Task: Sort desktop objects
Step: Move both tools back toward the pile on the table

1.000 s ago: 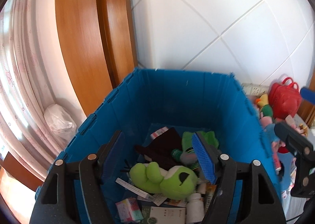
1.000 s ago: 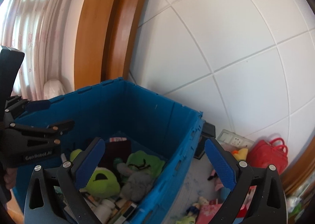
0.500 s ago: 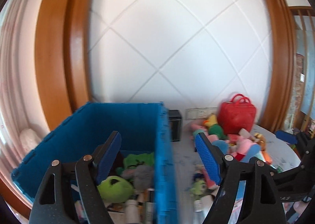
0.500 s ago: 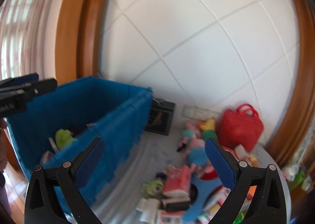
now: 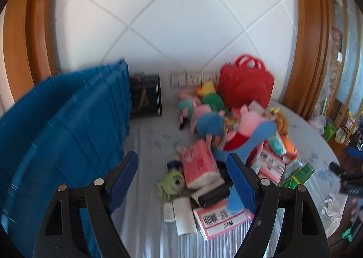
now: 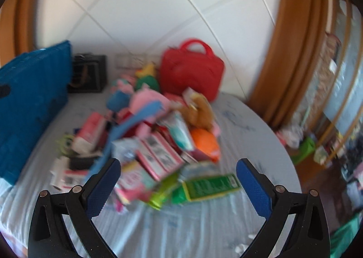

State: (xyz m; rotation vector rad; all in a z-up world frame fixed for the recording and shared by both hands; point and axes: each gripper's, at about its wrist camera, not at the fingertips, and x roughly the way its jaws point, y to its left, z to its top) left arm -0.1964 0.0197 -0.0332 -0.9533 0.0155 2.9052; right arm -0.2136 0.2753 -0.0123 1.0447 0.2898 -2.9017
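Mixed pile (image 5: 229, 144): plush toys, pink tissue packs, green carton, blurred in right wrist view. It lies right of the blue crate (image 5: 63, 135), on a pale cloth-covered table (image 5: 149, 135); red bag (image 5: 246, 83) behind, against a white panelled wall. Left gripper (image 5: 183, 178) has just been opening, nothing between the jaws; right gripper (image 6: 178, 186) wide, empty.

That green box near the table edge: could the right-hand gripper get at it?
Probably yes. The green box lies at the pile's near edge, uncovered, and the right gripper is open and empty, facing it.

Left gripper (image 5: 182, 178) (empty, just opening) above the toy pile (image 5: 229, 135).
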